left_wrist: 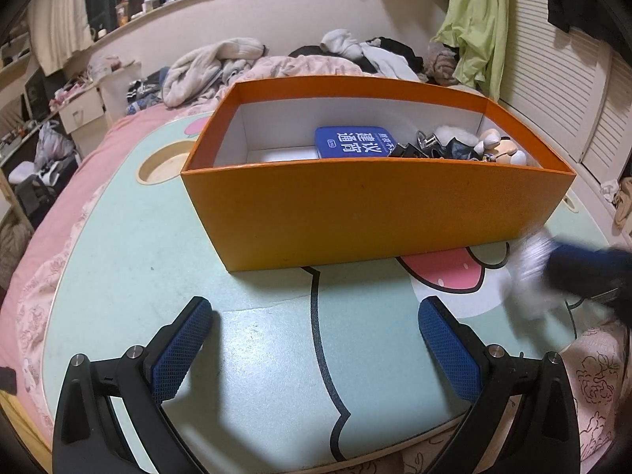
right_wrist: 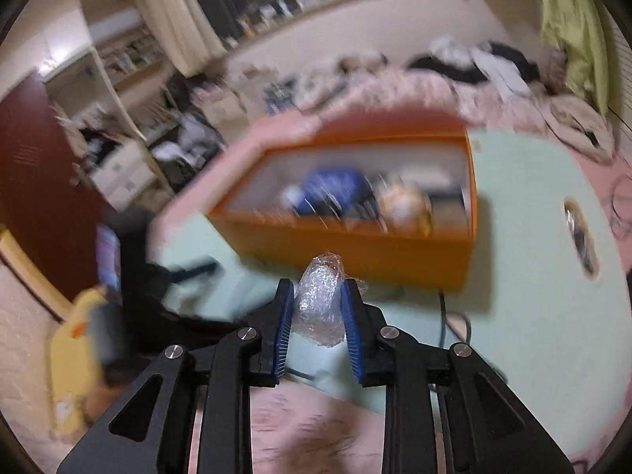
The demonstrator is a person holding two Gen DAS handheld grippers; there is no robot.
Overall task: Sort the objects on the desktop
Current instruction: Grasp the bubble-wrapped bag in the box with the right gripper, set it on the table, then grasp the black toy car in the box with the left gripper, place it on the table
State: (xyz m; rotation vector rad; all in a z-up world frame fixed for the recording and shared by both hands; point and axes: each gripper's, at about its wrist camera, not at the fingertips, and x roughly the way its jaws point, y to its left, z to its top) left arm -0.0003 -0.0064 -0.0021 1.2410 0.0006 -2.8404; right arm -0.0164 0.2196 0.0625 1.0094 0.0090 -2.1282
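Observation:
An orange box (left_wrist: 355, 213) stands on the pale green cartoon-printed table (left_wrist: 256, 355). Inside it lie a blue tin (left_wrist: 351, 143), black binder clips (left_wrist: 414, 149) and a small plush toy (left_wrist: 501, 148). My left gripper (left_wrist: 314, 318) hovers wide open over the bare table in front of the box, nothing between its blue pads. In the right wrist view my right gripper (right_wrist: 318, 290) is shut on a crumpled wad of clear plastic wrap (right_wrist: 318, 300), held above the table's near edge short of the orange box (right_wrist: 375, 245). That gripper shows as a blur (left_wrist: 568, 276) at the left view's right edge.
The table sits on a bed with a pink quilt (left_wrist: 51, 245). Piled clothes (left_wrist: 221, 63) lie behind the box, a green garment (left_wrist: 478, 19) hangs at the back right. A round cup hole (left_wrist: 162, 166) is sunk in the table left of the box. Shelves and clutter (right_wrist: 130, 150) stand far left.

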